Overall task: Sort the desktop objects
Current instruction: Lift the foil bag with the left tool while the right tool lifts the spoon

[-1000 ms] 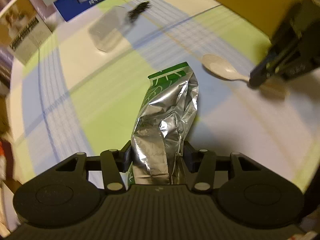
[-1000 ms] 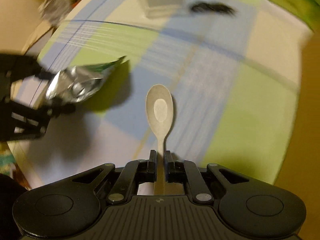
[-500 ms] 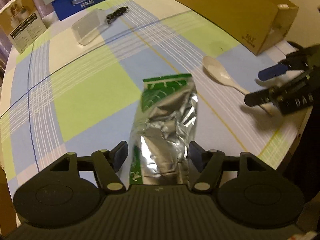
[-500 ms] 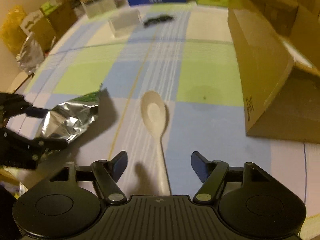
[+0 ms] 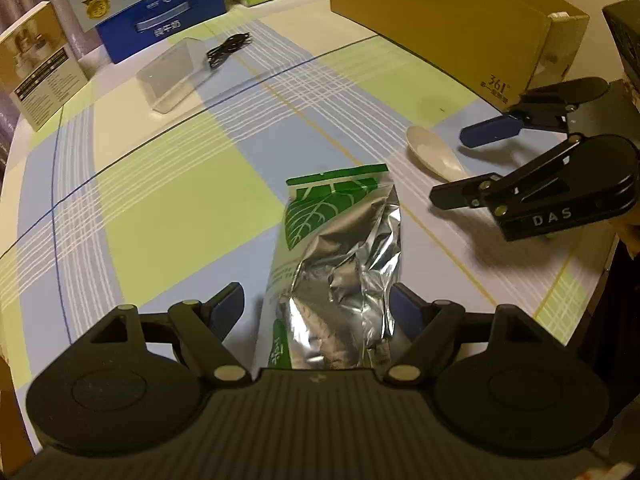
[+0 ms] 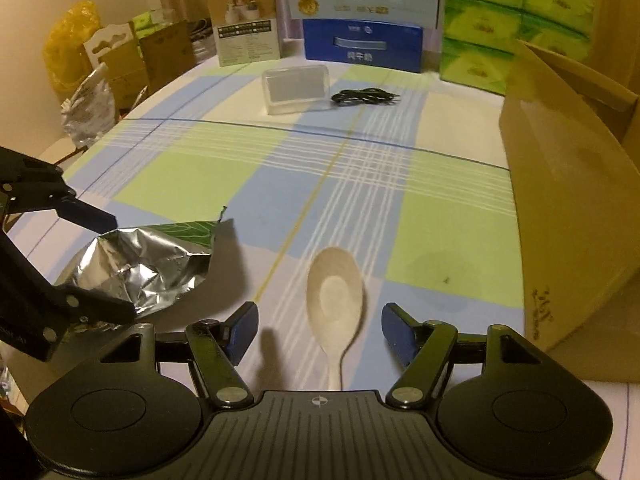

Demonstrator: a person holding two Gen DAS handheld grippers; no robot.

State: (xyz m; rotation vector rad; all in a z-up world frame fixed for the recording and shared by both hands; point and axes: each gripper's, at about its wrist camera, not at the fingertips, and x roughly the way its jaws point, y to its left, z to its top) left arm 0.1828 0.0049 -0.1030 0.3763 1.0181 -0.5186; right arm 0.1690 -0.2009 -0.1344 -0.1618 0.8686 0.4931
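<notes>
A crumpled silver foil bag with a green leaf print [image 5: 340, 256] lies on the checked tablecloth between the wide-apart fingers of my left gripper [image 5: 318, 306], which is open. The same foil bag [image 6: 144, 264] shows at the left of the right wrist view, with the left gripper [image 6: 96, 264] around it. A white spoon [image 6: 335, 300] rests on the cloth, bowl pointing away, between the spread fingers of my open right gripper [image 6: 318, 330]. In the left wrist view the spoon [image 5: 432, 154] lies between the fingers of the right gripper [image 5: 464, 168].
A clear plastic box [image 6: 296, 88] and a coiled black cable [image 6: 366, 98] lie at the far side. A large brown cardboard box [image 6: 568, 208] stands at the right. A blue carton [image 6: 362, 46], a small product box [image 6: 248, 22] and green tissue packs [image 6: 516, 20] line the back edge.
Both grippers have opened: the left let go of the foil bag, the right let go of the spoon. Both things now lie on the cloth, and the grippers have drawn back slightly.
</notes>
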